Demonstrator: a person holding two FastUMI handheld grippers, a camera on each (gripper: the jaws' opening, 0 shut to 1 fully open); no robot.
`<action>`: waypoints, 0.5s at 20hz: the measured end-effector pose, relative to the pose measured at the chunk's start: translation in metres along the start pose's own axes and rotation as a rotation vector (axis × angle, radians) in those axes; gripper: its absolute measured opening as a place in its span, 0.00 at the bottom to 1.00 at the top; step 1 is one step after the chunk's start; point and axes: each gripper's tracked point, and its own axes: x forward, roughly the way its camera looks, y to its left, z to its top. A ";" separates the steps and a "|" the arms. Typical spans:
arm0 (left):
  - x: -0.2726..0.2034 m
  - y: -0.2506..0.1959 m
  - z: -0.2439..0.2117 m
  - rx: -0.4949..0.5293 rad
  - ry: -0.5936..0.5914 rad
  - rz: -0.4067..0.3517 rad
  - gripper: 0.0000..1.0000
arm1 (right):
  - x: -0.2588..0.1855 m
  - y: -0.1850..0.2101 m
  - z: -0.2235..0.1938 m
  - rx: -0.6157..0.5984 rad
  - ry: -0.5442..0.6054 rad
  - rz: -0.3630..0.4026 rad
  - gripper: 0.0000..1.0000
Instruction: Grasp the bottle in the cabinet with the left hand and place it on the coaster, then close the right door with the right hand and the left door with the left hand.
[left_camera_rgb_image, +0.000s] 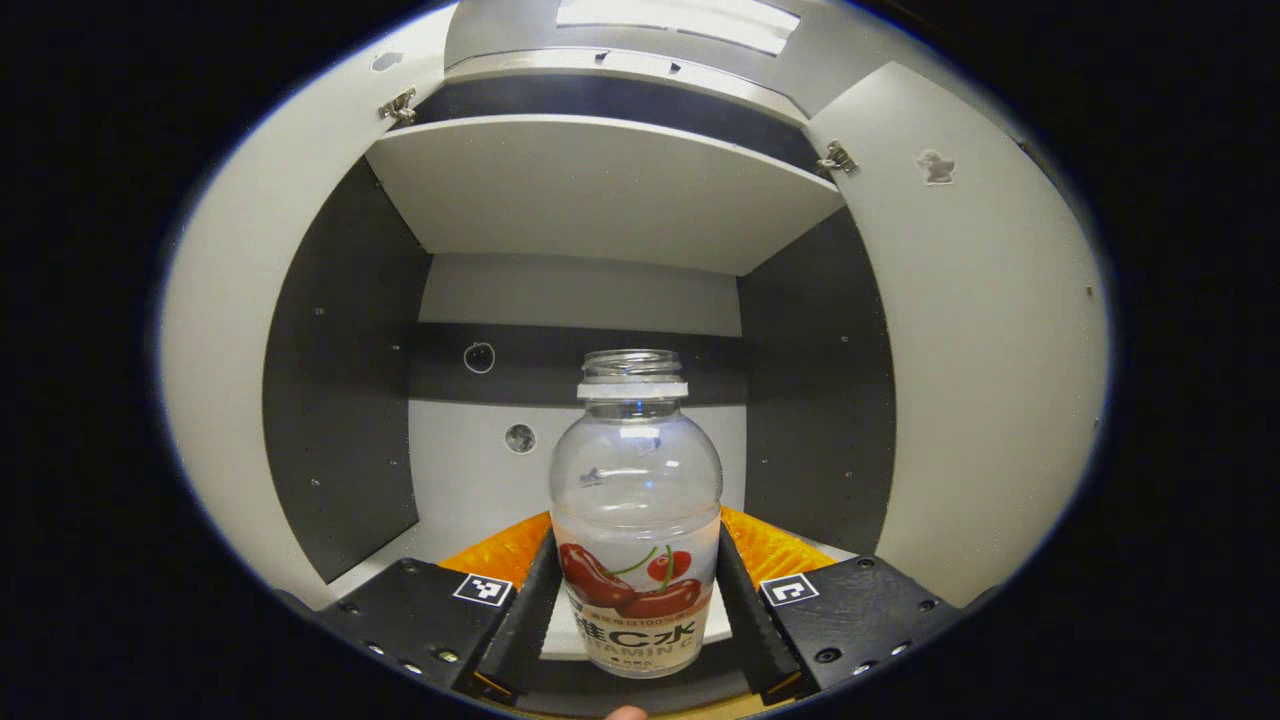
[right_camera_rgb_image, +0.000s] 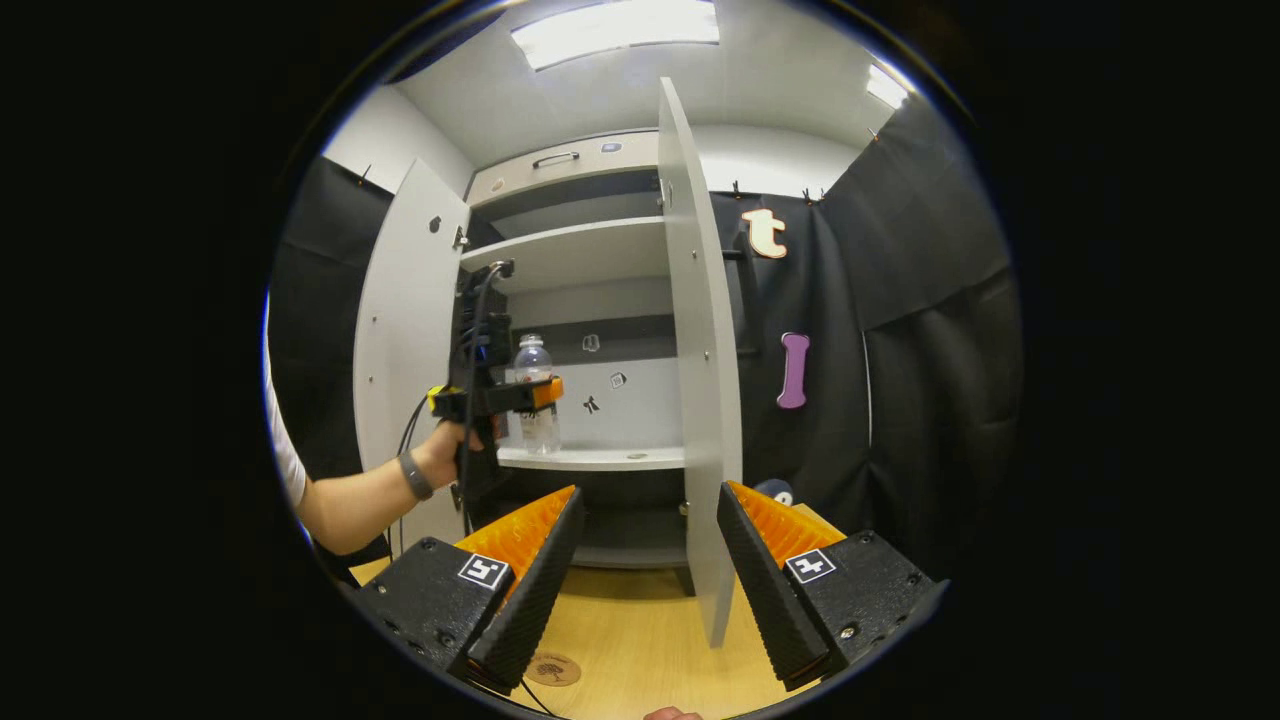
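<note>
A clear, capless bottle (left_camera_rgb_image: 636, 520) with a cherry label stands upright between the fingers of my left gripper (left_camera_rgb_image: 636, 610), which is shut on its lower body. From the right gripper view, the bottle (right_camera_rgb_image: 534, 375) and left gripper (right_camera_rgb_image: 520, 396) sit at the front edge of the cabinet's white shelf (right_camera_rgb_image: 600, 458); I cannot tell whether the bottle's base touches it. My right gripper (right_camera_rgb_image: 650, 590) hangs open over the wooden table (right_camera_rgb_image: 640, 640), holding nothing. A round brown coaster (right_camera_rgb_image: 553, 669) lies on the table by its left finger. Both doors stand open: left door (right_camera_rgb_image: 405, 340), right door (right_camera_rgb_image: 700, 400).
In the left gripper view the left door (left_camera_rgb_image: 225, 400) and right door (left_camera_rgb_image: 990, 380) flank the compartment, with an upper shelf (left_camera_rgb_image: 600, 190) overhead. A person's forearm (right_camera_rgb_image: 360, 500) holds the left gripper. The right door's edge juts toward my right gripper. Black cloth walls surround the cabinet.
</note>
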 end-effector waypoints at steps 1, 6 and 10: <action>-0.023 -0.005 -0.005 0.001 0.004 -0.013 0.75 | 0.000 0.001 0.001 0.002 -0.001 0.009 0.83; -0.114 -0.048 -0.078 -0.032 0.070 -0.064 0.75 | 0.003 0.017 0.017 0.001 -0.019 0.082 0.83; -0.163 -0.070 -0.153 -0.032 0.107 -0.054 0.75 | 0.000 0.027 0.021 0.013 -0.001 0.130 0.83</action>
